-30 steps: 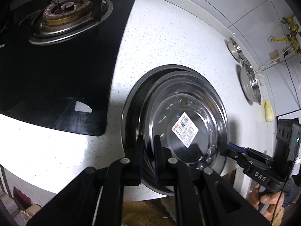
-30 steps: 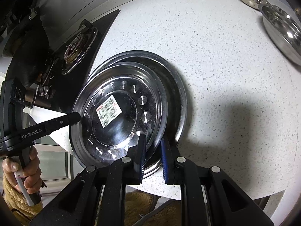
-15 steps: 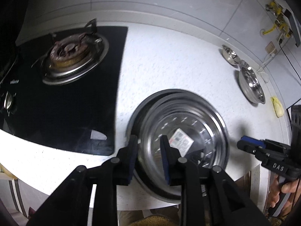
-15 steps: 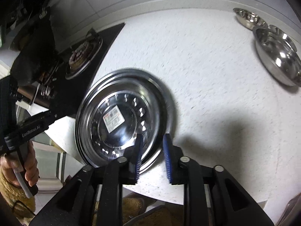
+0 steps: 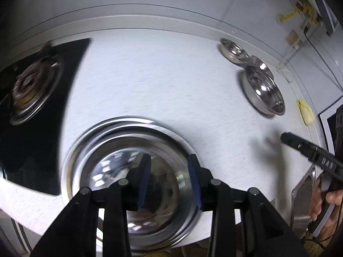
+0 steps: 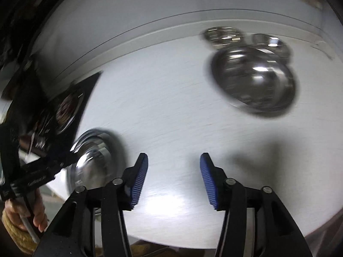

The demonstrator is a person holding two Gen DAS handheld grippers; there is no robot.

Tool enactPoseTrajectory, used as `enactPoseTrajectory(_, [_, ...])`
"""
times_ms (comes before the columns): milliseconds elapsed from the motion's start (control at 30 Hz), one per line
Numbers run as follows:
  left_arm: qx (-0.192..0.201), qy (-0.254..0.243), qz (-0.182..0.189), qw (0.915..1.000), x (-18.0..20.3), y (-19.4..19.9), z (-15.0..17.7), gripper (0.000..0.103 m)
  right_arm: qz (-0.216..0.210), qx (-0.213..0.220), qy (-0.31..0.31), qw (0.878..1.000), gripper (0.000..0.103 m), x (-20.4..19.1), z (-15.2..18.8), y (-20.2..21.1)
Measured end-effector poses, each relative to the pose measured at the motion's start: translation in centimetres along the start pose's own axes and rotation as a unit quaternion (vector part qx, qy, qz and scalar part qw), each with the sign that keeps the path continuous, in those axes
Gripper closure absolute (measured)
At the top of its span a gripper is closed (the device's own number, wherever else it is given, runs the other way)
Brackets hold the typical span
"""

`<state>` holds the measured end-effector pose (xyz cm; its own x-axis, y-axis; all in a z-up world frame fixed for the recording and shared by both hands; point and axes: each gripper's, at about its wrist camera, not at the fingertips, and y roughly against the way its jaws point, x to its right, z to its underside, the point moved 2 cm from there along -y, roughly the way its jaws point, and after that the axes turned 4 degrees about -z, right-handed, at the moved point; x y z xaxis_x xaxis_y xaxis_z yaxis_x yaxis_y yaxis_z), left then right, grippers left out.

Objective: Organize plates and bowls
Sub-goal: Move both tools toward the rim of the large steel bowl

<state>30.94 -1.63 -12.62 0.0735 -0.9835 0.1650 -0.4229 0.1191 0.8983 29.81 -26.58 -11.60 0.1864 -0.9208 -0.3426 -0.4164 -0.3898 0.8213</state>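
Though blurred, "DAS" on right tool

Both the left gripper and right gripper are black, with ribbed blue pads, silver screws and white lettering on the sides.

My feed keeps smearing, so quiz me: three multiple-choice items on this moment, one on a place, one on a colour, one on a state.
1. The stacked plates sit:
A. beside the stove
B. on the burner
C. against the wall

2. The gripper pads are:
A. red
B. blue
C. white

3. The right gripper holds:
A. a plate
B. a bowl
C. nothing

Answers:
1 A, they lie on the counter next to the black glass.
2 B, ribbed blue.
3 C, its opening jaws frame only bare counter.
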Motion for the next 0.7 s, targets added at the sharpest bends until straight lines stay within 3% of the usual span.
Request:
enactPoseTrajectory(133, [-0.003, -0.023, 0.003, 0.9997, 4.9, -2.5, -2.6, 0.069, 0.048, 0.016, -0.035, 0.998, 0.054, 6.8, -1.9, 1.7])
enactPoseTrajectory(333, [0.002, -0.038, -0.016, 0.9992, 10.2, -6.2, -6.9, 0.069, 0.078, 0.024, -0.068, 0.994, 0.051, 14.5, -4.9, 2.6])
enactPoseTrajectory(367, [0.005, -0.039, -0.022, 0.999, 11.0, -6.9, -7.8, 0.069, 0.079, 0.023, -0.07, 0.994, 0.047, 15.2, -5.5, 2.4])
enactPoseTrajectory(533, [0.016, -0.034, -0.041, 0.9984, 13.4, -9.4, -11.7, 0.069, 0.073, 0.02, -0.077, 0.994, 0.046, 18.3, -8.3, 1.1])
enactPoseTrajectory(700, [0.004, -0.01, -0.035, 0.9993, 14.6, -12.3, -15.0, 0.069, 0.051, 0.008, -0.075, 0.996, 0.045, 20.1, -10.7, -1.4])
